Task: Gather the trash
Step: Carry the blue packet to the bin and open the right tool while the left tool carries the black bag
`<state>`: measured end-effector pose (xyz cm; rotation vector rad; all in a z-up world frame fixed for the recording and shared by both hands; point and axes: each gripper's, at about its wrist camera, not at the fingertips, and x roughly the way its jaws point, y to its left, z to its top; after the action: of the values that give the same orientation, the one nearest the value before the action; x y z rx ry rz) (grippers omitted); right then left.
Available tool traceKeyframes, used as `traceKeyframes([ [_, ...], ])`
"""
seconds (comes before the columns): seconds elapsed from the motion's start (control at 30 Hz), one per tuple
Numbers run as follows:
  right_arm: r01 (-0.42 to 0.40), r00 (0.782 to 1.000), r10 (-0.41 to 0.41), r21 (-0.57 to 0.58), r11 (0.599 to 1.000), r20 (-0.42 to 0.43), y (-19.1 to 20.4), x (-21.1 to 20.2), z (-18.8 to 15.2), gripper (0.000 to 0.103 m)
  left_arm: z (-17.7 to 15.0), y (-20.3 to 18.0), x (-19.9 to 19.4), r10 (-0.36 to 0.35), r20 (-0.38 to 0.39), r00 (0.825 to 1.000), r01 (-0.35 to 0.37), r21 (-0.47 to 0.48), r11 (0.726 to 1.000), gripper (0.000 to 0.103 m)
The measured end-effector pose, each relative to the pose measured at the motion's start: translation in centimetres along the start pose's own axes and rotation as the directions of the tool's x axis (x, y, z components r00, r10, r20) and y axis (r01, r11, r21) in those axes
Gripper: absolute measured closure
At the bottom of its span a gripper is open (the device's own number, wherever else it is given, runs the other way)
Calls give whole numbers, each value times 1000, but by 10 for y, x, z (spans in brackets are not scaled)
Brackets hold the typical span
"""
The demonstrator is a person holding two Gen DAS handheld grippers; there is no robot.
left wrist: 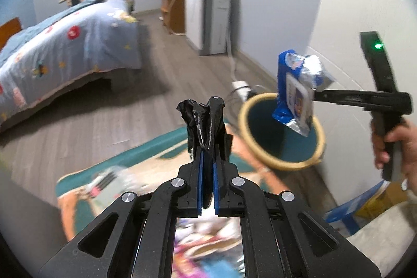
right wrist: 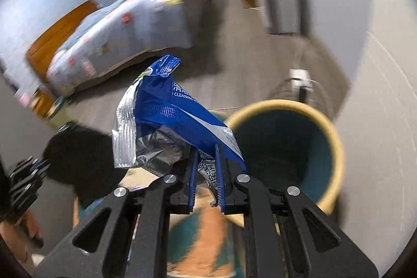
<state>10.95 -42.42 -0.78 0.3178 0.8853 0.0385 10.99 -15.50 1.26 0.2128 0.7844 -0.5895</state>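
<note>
My left gripper (left wrist: 207, 160) is shut on a crumpled black plastic bag (left wrist: 206, 124), which sticks up between the blue pads. My right gripper (right wrist: 206, 160) is shut on a blue and silver wipes wrapper (right wrist: 166, 119). In the left wrist view the right gripper (left wrist: 316, 93) holds that wrapper (left wrist: 297, 93) out over the mouth of a round bin (left wrist: 281, 132) with a cream rim and teal inside. From the right wrist view the bin (right wrist: 286, 147) lies just right of the wrapper, and the left gripper (right wrist: 39, 168) shows at the far left with the black bag (right wrist: 83, 158).
A bed with a light blue patterned quilt (left wrist: 67, 48) fills the left of the room. A white cabinet (left wrist: 208, 17) and a wooden unit stand along the far wall. A teal and orange rug (left wrist: 146, 160) lies under the grippers. A power strip (left wrist: 241, 86) with cables sits behind the bin.
</note>
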Motion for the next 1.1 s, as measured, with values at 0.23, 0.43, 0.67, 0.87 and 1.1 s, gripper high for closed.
traceKeyframes([
  [0.23,161,986,-156,127,979,-50,-70,23,-11,91,22,-66,53,-70,-62,996,76,101,992,96],
  [0.43,223,970,-203,164,961,-131,-90,45,-27,90,30,-103,105,-85,-140,986,105,143,984,96],
  [0.67,241,964,-212,188,952,-163,-104,54,-33,89,31,-112,134,-83,-176,981,105,120,987,88],
  [0.87,248,964,-222,197,948,-146,-104,51,-32,58,28,-106,130,-75,-131,989,90,112,990,38],
  [1.1,243,967,-220,201,949,-129,-99,47,-31,41,23,-98,137,-60,-153,986,75,93,993,25],
])
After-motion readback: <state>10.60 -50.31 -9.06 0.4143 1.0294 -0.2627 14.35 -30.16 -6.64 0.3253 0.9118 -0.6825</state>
